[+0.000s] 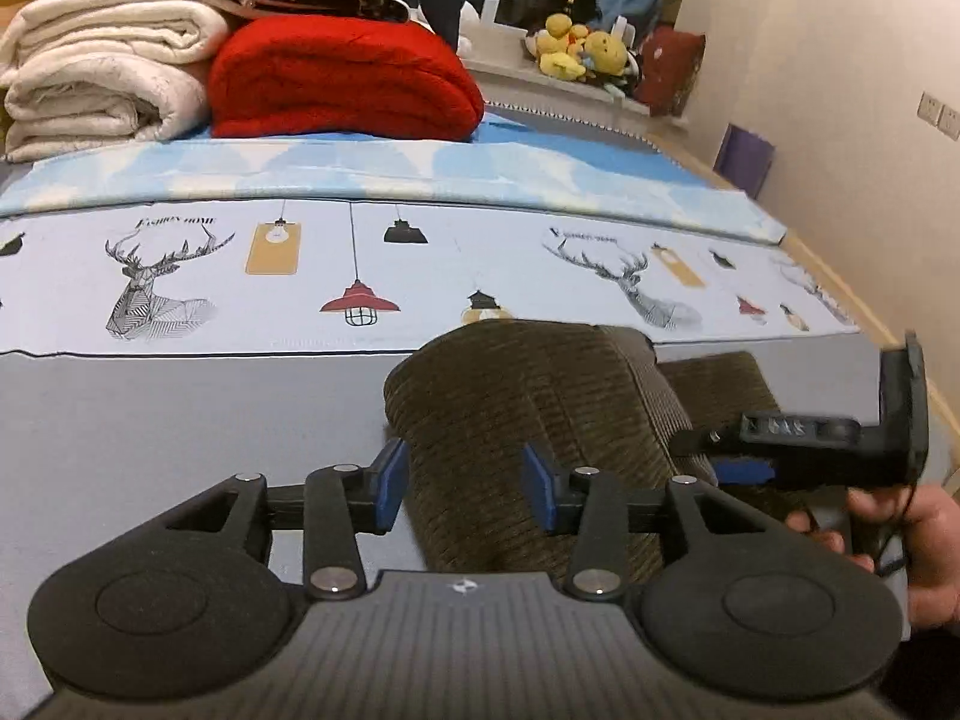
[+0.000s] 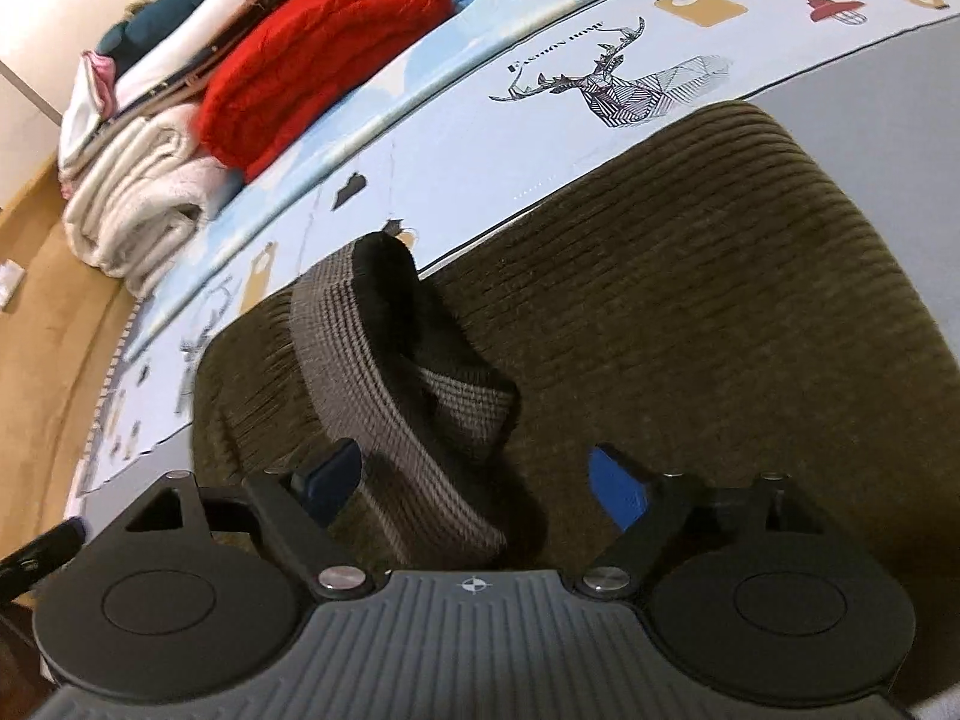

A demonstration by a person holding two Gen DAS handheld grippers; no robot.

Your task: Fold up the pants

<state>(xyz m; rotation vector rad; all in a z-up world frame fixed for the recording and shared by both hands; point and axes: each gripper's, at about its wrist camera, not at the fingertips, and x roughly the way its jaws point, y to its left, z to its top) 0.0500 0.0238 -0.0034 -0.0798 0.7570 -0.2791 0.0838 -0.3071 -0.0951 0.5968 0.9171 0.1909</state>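
The dark olive corduroy pants (image 1: pixel 540 402) lie folded in a thick bundle on the grey bed sheet (image 1: pixel 180 420). My left gripper (image 1: pixel 462 489) is open, its blue pads either side of the near edge of the bundle. The right gripper (image 1: pixel 738 468) shows at the right of the left wrist view, held by a hand beside the pants. In the right wrist view the pants (image 2: pixel 720 300) fill the middle, with the grey ribbed waistband (image 2: pixel 384 396) folded up on top. My right gripper (image 2: pixel 480 489) is open, and the waistband lies between its pads.
A light blue sheet printed with deer and lamps (image 1: pixel 420 276) lies beyond the pants. Folded white quilts (image 1: pixel 102 72) and a red blanket (image 1: pixel 342 78) are stacked at the far side. Plush toys (image 1: pixel 576 48) sit on the window sill. A wall runs along the right.
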